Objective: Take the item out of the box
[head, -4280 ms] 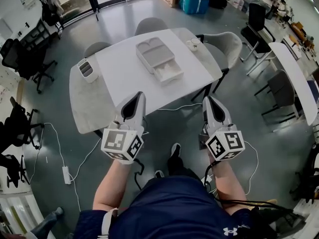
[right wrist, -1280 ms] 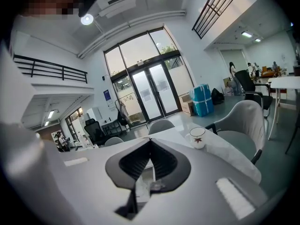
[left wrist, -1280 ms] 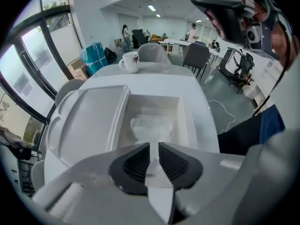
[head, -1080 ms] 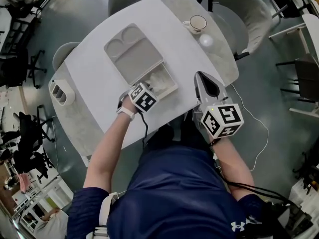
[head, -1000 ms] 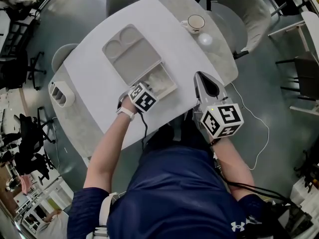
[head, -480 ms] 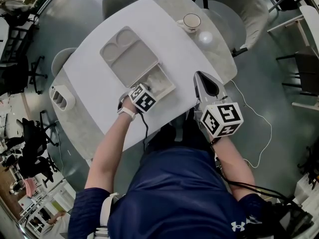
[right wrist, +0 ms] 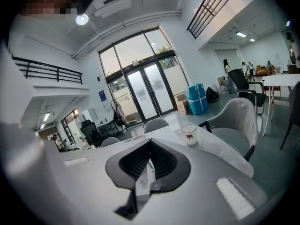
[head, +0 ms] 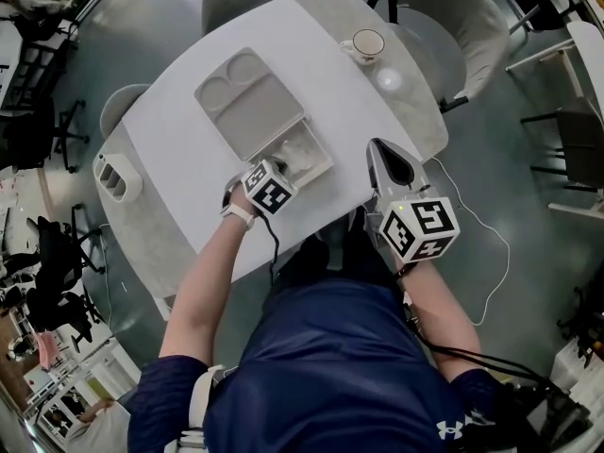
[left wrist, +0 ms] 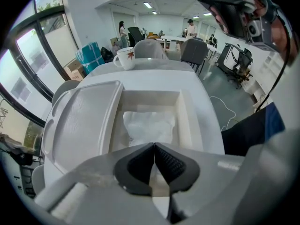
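Note:
An open pale box sits on the white table, its lid folded back to the far left. Inside lies a crumpled white packet, also visible as a packet from the head view. My left gripper hangs over the box's near edge. In the left gripper view the left gripper is shut, its tips just short of the packet, nothing held. My right gripper hovers off the table's near right edge; the right gripper is shut and holds nothing.
A mug with a leaf print stands at the table's far right, a white round object beside it. A grey holder sits at the left end. Chairs surround the table; cables run over the floor.
Since 4.3 s ago I have come up to the table and my left gripper has reached the box. Over the last second both grippers have stayed almost still.

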